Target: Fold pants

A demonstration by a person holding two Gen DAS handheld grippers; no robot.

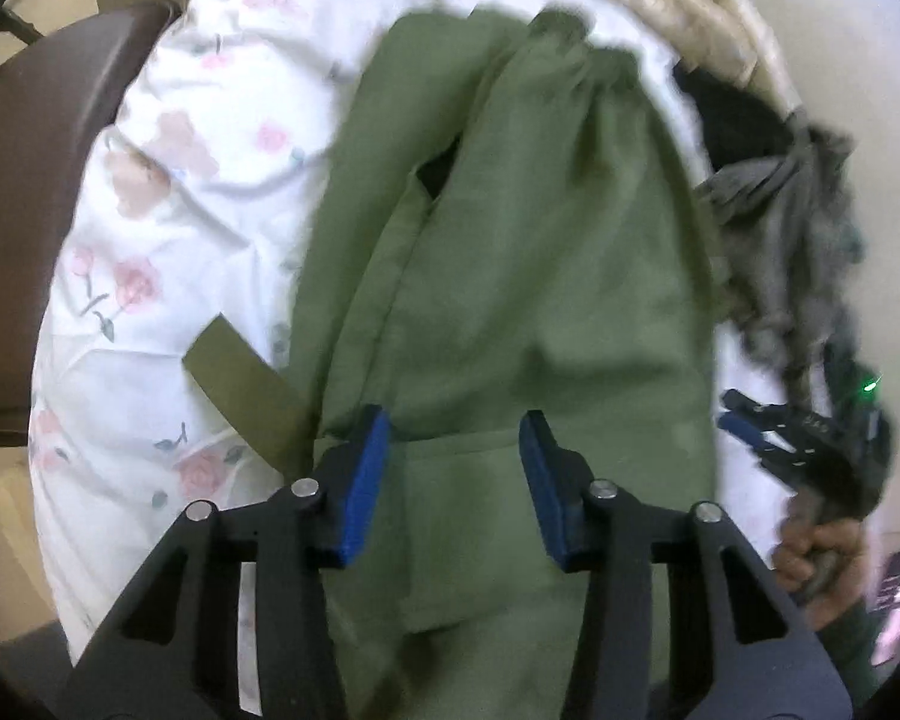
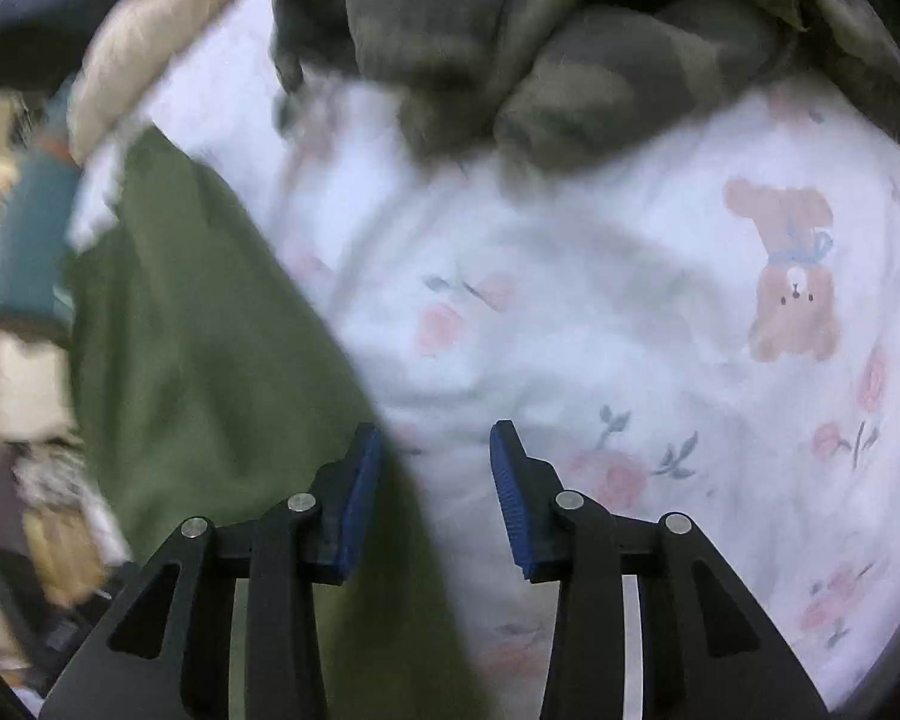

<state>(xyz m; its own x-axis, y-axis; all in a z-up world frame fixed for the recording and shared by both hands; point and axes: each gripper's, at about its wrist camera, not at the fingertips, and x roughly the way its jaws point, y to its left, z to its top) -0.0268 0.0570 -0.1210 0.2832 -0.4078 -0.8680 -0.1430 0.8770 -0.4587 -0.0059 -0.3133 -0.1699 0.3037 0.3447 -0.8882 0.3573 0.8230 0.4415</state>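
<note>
With both the left gripper [image 1: 453, 450] and right gripper [image 2: 435, 462] spread and empty, smoothing the green pants [image 1: 510, 252] flat on the flowered sheet [image 2: 600, 312] seemed wise before pinching an edge.

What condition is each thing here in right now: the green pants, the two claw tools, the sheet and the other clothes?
Green pants: lying lengthwise on the bed, legs together, not yet folded across.
Left gripper: open over the pants, gripping nothing.
Right gripper: open at the pants' edge, gripping nothing.
Floral sheet: spread out, wrinkled.
Grey clothes pile: heaped, unfolded.
Olive strap: lying flat beside the pants.
</note>
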